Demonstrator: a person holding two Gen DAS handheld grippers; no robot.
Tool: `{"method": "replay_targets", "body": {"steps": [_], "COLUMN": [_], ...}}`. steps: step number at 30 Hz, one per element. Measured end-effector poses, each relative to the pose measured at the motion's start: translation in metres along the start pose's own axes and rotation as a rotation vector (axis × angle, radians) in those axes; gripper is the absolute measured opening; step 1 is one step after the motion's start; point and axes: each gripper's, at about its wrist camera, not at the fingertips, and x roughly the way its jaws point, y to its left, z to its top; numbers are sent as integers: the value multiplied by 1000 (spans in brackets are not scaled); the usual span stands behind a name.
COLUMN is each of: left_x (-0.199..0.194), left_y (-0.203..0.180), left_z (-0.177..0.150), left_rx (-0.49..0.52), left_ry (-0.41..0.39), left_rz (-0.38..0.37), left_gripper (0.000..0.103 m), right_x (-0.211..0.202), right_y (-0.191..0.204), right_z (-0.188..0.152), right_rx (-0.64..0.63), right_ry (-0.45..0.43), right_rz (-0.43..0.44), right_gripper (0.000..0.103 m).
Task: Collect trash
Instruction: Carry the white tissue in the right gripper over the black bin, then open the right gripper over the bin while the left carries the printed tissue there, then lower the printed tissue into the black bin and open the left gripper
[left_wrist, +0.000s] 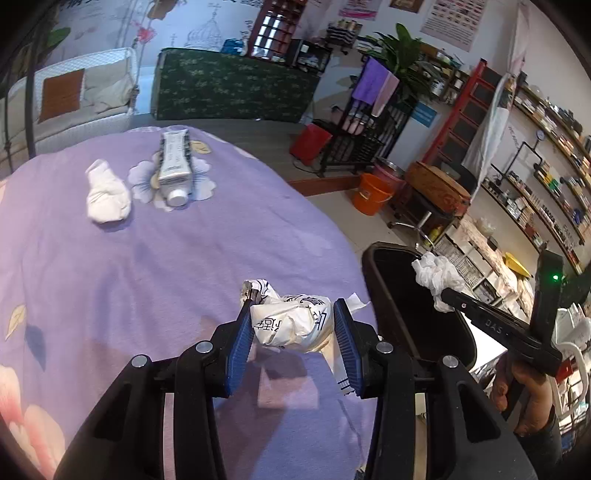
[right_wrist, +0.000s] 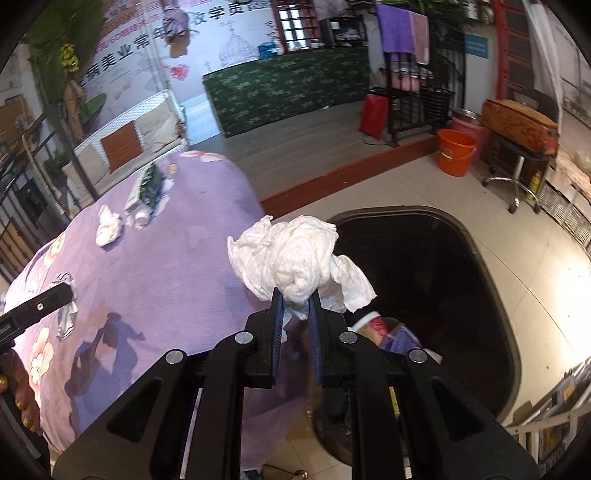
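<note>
My left gripper is shut on a crumpled printed paper wrapper, held just above the purple flowered tablecloth near its right edge. My right gripper is shut on a crumpled white tissue, held at the rim of the black trash bin; the same tissue shows over the bin in the left wrist view. Inside the bin lie a paper cup and other trash. Another white tissue wad and a silver tube lie farther back on the cloth.
An orange bucket and a pink basin stand on the tiled floor beyond the bin. A wheeled stool with a wooden box, a black rack with towels, a green-covered counter and shelves of goods line the room.
</note>
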Motion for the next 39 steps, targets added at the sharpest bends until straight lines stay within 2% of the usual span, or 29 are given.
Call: {"method": "replay_targets", "body": {"steps": [11,14,16,17,39], "left_x": [25,32,37,39,96], "left_y": [-51,-60,-67,-70,-158], "left_z": [1,-1,-2,-3,-10], "left_rx": [109,125,140,146,297], "left_ry": [31,48,60,65,163], "left_rz": [-74,-92,-102,-107,-240], "left_gripper": [42,42,42,42,42], "right_x": [24,32,33,32,-17], "right_y": [-62,-72,-74,-76,-100], "right_z": [-12,-20,-23,-25,-18], "right_rx": [149,189,202,208,245], "right_ry": [79,103,99,90,-40], "right_rz": [-141,-156,-164,-164,-254], "right_gripper": [15,34,61,63,65]}}
